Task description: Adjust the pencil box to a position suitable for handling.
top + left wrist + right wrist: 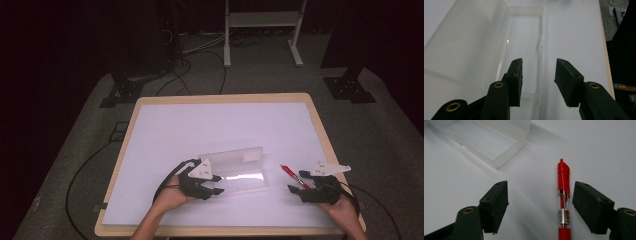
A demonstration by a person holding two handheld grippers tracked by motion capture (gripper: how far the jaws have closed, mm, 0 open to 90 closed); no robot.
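Note:
A clear plastic case lies open on the white table, its lid tilted up at the far side. My left gripper is at the case's left end. In the left gripper view this gripper stands open above the shallow tray, with the lid to the left and nothing between the pads. A red pen lies flat on the table to the right of the case. My right gripper is open around the pen, which lies close to the right pad without touching it.
The white mat covers a wooden tabletop with its rim showing on the right. A corner of the case sits at the upper left in the right gripper view. Cables and stand feet lie on the grey floor beyond the table.

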